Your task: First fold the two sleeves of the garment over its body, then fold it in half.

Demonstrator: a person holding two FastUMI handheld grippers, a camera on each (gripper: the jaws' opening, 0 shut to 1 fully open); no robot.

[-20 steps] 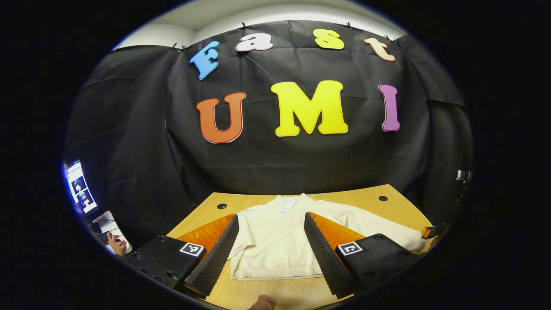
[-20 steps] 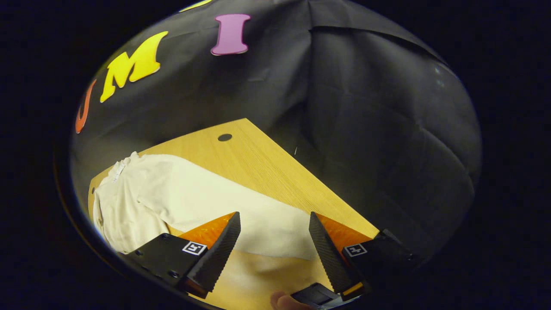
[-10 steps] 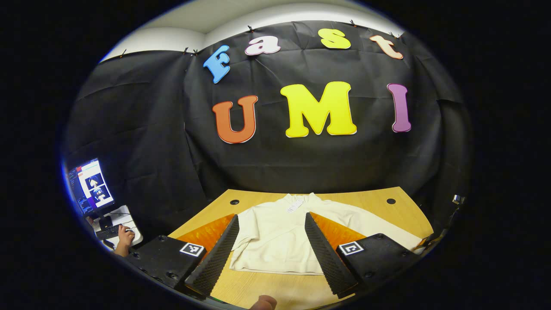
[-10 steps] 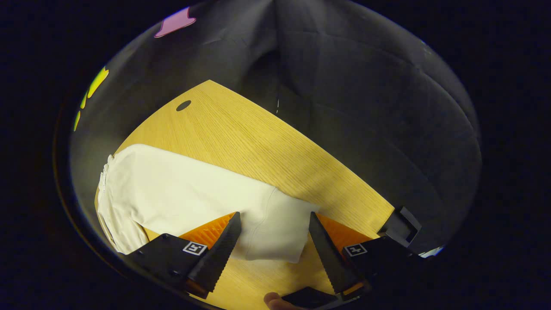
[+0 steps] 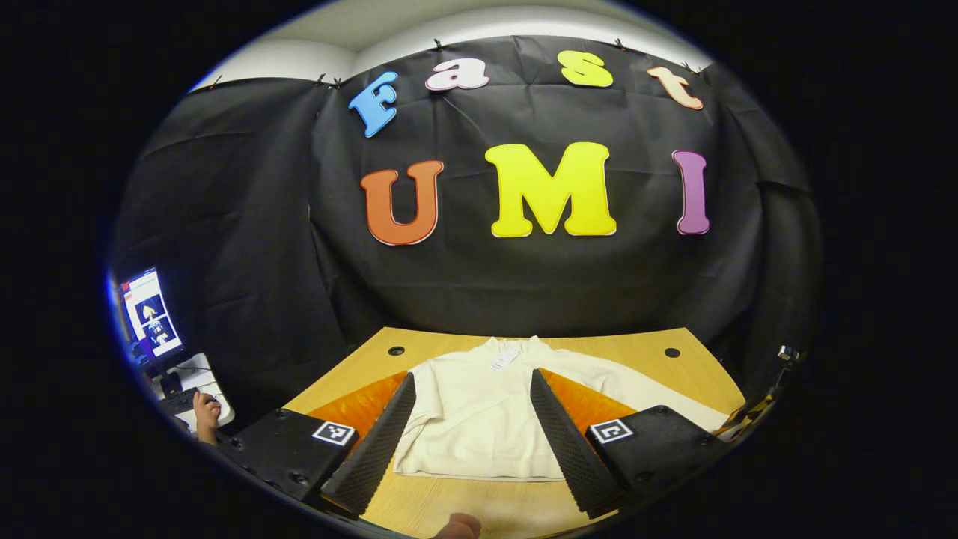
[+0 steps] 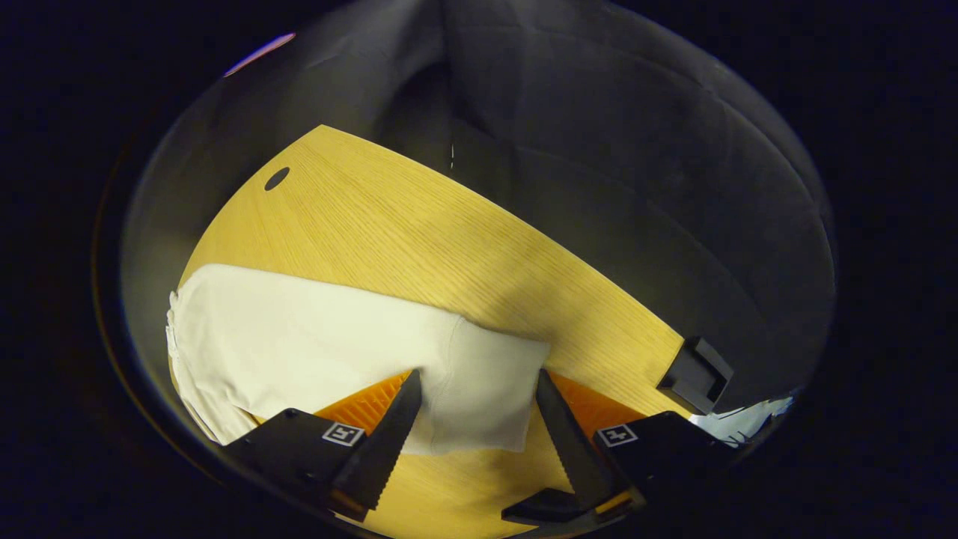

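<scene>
A cream long-sleeved garment [image 5: 479, 419] lies flat on the wooden table [image 5: 449, 344], collar and tag toward the wall. One sleeve [image 5: 658, 397] stretches out to the right in the left gripper view. My left gripper [image 5: 471, 376] hangs open above the garment's body, holding nothing. In the right gripper view that sleeve [image 6: 314, 337] runs across the table [image 6: 419, 247], and its cuff [image 6: 486, 397] lies between the spread fingers of my right gripper [image 6: 477, 374], which is open. I cannot tell whether the fingers touch the cloth.
The table has round holes [image 5: 396, 350] [image 5: 671, 352] near its far corners. A black block [image 6: 696, 372] sits at the table's right edge. Off to the left, a monitor [image 5: 150, 314] glows, and a person's hand [image 5: 203, 412] rests at a desk.
The right gripper has tipped downward and travelled along the sleeve to its end, so the cuff now lies between its fingers. The left gripper has only drifted slightly.
</scene>
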